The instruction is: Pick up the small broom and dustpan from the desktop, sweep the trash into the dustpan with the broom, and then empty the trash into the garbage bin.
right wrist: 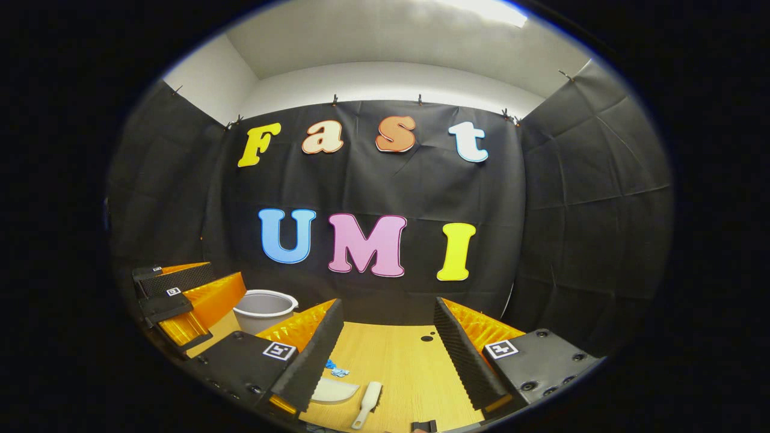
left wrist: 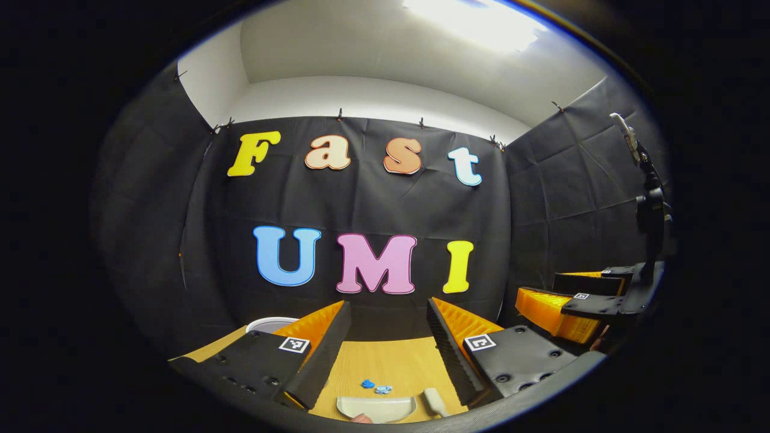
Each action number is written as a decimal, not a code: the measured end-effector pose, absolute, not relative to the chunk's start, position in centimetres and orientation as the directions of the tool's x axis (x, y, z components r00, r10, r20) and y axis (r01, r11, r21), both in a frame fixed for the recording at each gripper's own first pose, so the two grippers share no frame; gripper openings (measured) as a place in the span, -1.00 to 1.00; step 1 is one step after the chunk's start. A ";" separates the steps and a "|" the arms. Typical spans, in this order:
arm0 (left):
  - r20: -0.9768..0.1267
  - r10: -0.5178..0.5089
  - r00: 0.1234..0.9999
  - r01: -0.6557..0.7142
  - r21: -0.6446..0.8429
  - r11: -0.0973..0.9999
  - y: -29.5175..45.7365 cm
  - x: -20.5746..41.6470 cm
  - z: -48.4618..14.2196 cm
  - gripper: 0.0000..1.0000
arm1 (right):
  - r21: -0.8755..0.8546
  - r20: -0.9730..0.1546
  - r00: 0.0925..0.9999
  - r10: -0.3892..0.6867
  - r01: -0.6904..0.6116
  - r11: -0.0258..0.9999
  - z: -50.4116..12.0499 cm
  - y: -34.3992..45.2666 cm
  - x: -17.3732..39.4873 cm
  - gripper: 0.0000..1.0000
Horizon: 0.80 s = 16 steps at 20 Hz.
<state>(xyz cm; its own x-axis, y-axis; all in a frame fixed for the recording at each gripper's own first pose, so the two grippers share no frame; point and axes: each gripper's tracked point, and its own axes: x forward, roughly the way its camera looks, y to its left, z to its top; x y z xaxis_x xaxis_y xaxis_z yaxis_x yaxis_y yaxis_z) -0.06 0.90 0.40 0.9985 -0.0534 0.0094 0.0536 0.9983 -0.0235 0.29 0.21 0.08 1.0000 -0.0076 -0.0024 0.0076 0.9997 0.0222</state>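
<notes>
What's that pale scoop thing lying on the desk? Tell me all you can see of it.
That is the dustpan, a pale, smooth tray that looks like plastic. It lies flat on the wooden desk, untouched by either gripper. Blue trash sits just beyond it, and the small broom lies beside it. Its handle isn't clearly visible.

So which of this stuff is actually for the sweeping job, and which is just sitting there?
For the job:
- small broom
- dustpan
- blue trash scraps
- white garbage bin
- left claw and right claw, both open

Just there:
- wooden desktop
- black stand at the right
</notes>
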 end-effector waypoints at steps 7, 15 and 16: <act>-0.004 -0.050 0.999 0.050 -0.001 0.999 1.0 0.3 0.0 0.52 | 0.022 -0.014 1.000 0.012 -0.011 1.000 -0.3 0.8 0.9 0.96; -0.039 -0.058 0.998 0.058 0.008 0.998 1.0 1.1 -1.1 0.52 | 0.030 -0.044 0.999 0.013 -0.012 0.999 -1.2 1.0 1.8 0.96; -0.043 -0.058 0.997 0.058 0.011 0.998 1.1 1.3 -1.3 0.52 | 0.034 -0.049 0.999 0.016 -0.014 0.999 -1.5 1.2 1.9 0.96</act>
